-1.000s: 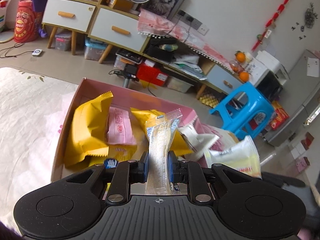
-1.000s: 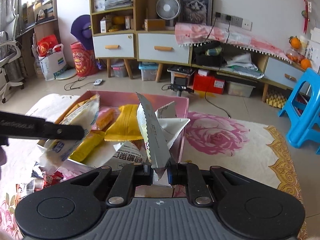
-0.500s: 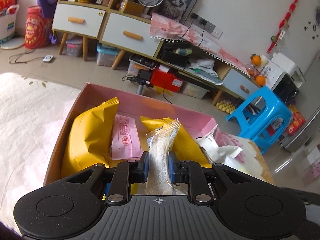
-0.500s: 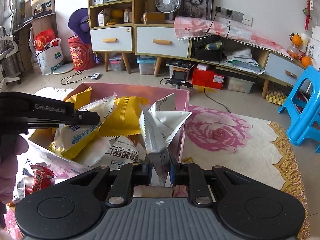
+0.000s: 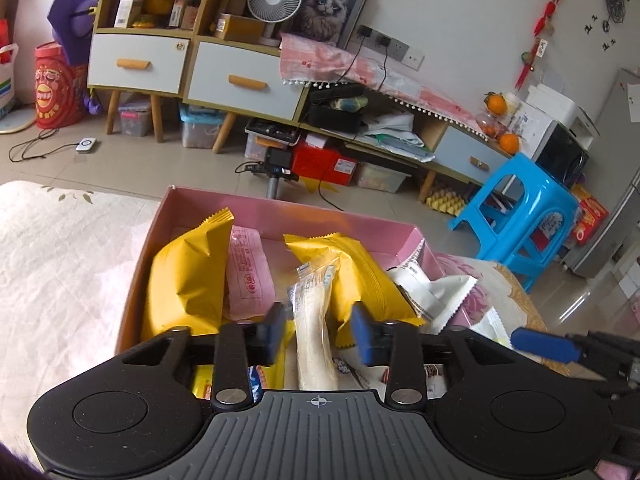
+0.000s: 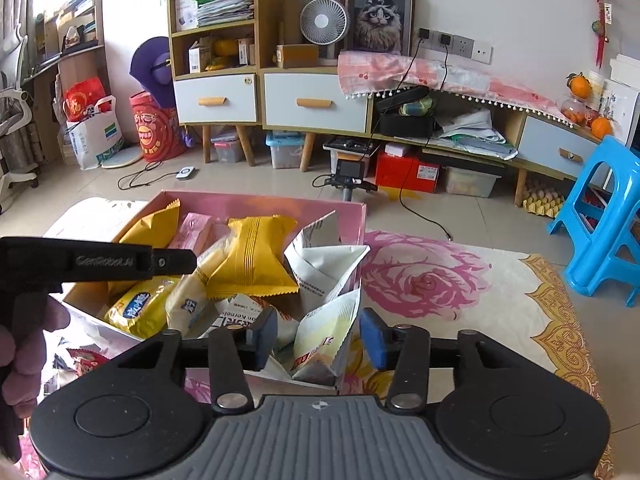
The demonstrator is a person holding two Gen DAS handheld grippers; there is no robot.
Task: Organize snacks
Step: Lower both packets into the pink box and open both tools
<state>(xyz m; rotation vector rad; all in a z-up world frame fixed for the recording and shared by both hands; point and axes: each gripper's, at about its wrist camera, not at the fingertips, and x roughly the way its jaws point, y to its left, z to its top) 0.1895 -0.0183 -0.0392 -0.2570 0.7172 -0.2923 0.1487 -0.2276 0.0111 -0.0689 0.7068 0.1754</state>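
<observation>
clear-wrapped long snack (image 5: 314,320) stands lengthwise between the left gripper (image 5: 318,330) pads, jaws just opened & off it, inside pink box (image 5: 280,216); right gripper (image 6: 318,338) likewise just released white pouch (image 6: 324,340) at box's right corner.

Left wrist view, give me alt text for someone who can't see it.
The left gripper has just opened its jaws, leaving a clear snack packet standing loose between them in a pink box of yellow and white packets.

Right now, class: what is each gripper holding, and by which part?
Nothing: the left gripper, just opened, straddles a clear packet; the right gripper a white packet.
</observation>
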